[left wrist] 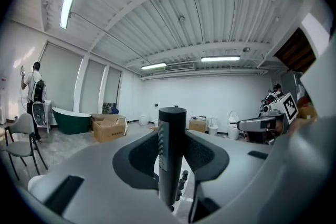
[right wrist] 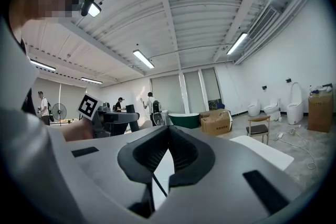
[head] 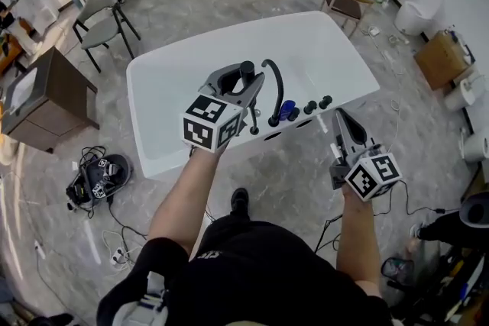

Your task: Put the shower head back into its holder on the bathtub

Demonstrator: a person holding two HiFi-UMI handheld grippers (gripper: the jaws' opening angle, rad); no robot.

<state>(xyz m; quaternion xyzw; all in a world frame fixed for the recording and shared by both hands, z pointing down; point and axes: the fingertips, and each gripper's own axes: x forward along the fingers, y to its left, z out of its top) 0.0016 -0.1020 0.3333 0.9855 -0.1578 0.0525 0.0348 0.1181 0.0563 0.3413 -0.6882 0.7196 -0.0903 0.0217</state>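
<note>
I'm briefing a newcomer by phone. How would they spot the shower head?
Find the white bathtub mid-floor. By its near rim the left gripper holds the shower head: a straight dark stick, unlike the arched spout and stubby knobs beside it.

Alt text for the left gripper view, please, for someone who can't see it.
The left gripper is clamped on a dark shower head that stands upright between its jaws. Behind it, a green tub and a cardboard box stand on the showroom floor.

On bathtub (head: pixel 328 50) rim, faucet (head: pixel 276 88), just right of shower head (head: pixel 247 72)
</note>
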